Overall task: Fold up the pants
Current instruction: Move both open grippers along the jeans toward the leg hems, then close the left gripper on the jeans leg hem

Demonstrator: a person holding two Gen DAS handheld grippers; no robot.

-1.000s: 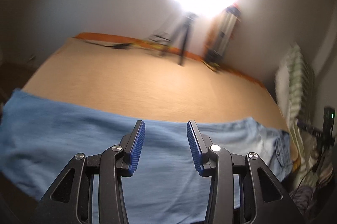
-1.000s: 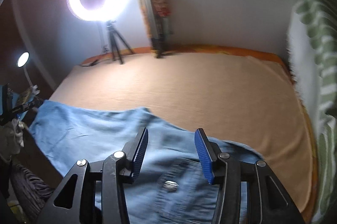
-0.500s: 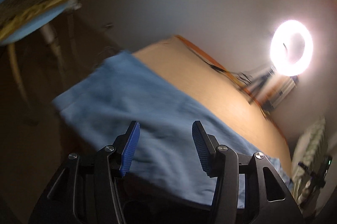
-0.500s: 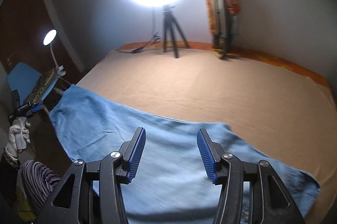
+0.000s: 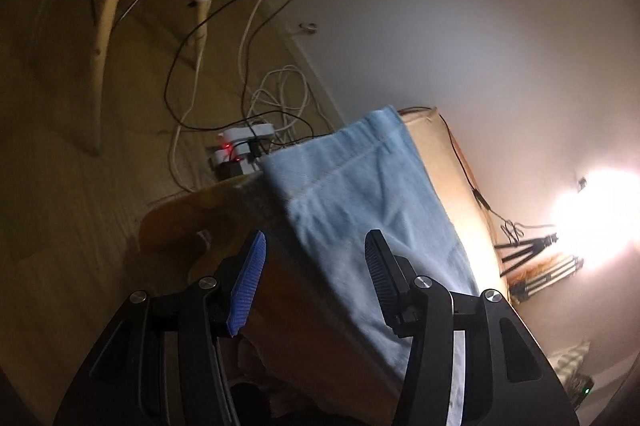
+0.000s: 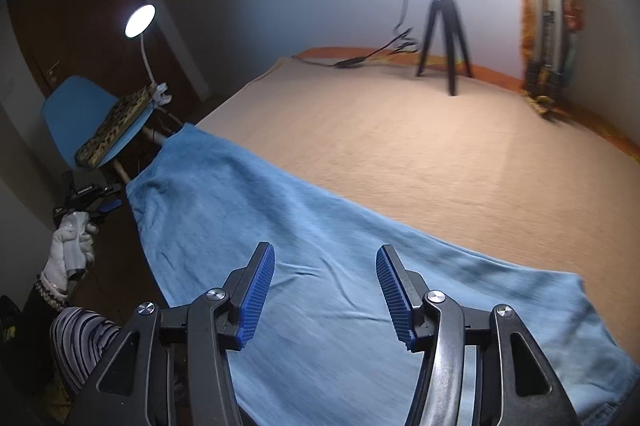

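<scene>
The bed (image 6: 400, 145) carries the blue pants (image 6: 300, 246) stretched along its near edge, leg ends overhanging the corner beside the chair (image 6: 76, 105). To fold well, each leg end probably wants pinching at its hem corners first. The right gripper (image 6: 325, 290) hovers above mid-fabric, jaws apart and empty; the left gripper (image 5: 312, 278), likewise spread and empty, alone reveals the hem (image 5: 340, 161) and the power strip (image 5: 244, 153) below
</scene>
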